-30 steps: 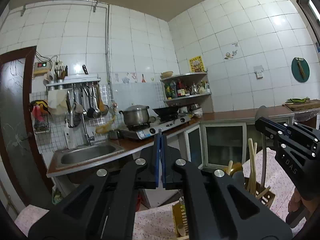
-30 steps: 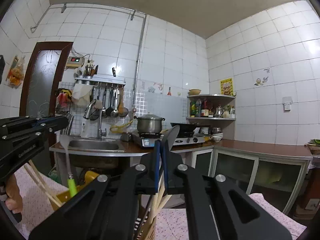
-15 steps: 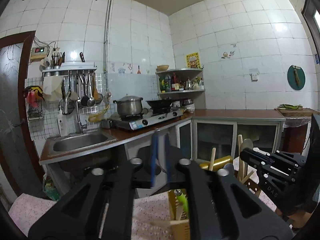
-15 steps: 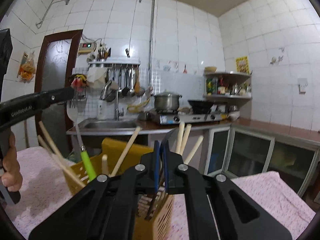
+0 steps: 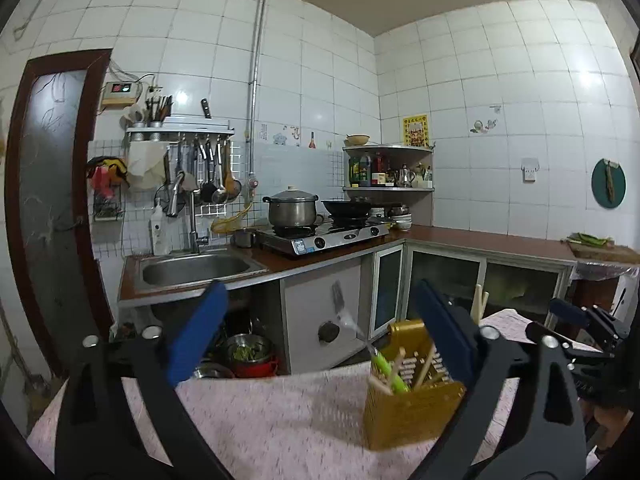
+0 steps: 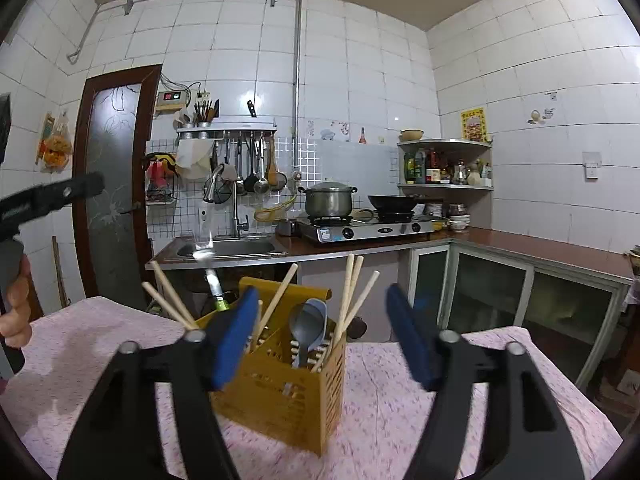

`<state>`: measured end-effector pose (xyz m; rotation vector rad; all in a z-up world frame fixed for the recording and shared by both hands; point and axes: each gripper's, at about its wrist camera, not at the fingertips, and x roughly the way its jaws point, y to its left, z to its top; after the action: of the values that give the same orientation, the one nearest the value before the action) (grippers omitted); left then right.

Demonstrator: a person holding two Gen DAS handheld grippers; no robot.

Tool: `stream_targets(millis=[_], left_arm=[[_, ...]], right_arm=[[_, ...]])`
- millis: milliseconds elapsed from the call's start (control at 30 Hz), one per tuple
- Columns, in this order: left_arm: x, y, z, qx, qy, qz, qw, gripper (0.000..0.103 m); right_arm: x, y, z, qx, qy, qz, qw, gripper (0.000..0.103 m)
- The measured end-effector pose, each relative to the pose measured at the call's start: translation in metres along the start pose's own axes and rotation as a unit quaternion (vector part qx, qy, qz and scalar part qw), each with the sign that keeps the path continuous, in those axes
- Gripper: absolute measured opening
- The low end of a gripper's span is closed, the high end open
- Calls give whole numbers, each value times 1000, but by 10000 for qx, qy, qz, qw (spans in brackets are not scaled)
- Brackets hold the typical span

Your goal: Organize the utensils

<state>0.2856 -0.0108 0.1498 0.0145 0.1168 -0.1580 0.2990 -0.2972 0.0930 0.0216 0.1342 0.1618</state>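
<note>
both tongs, left (image 5: 320, 344) and right (image 6: 318, 336), have just sprung open, empty; the yellow utensil caddy (image 6: 288, 392) stands upright on the counter (image 6: 400, 408), nearest the right.

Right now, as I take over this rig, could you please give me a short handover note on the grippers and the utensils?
Left gripper: jaws have just been opening, wide apart, nothing between the pads.
Right gripper: jaws have just been opening too, empty; the holder shows beyond the gap.
Yellow utensil holder stands upright on the pink tablecloth. In it: wooden chopsticks, a grey spoon and a green-handled utensil.
Done: these utensils stand in the holder.
Left: no loose utensil shows on the cloth; check outside the views.
</note>
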Motion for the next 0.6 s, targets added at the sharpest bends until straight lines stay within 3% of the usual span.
stream_targets(millis=[300,600], left_arm=[[-79,7,-41,-232,447,0,9987,98],[-160,-11,-87,-392,640,10,9972,98]], right_arm=[[-92,15,-11,363,-85,-331,9988,96],[-157,30,-39,679,136,-445,9966,99]])
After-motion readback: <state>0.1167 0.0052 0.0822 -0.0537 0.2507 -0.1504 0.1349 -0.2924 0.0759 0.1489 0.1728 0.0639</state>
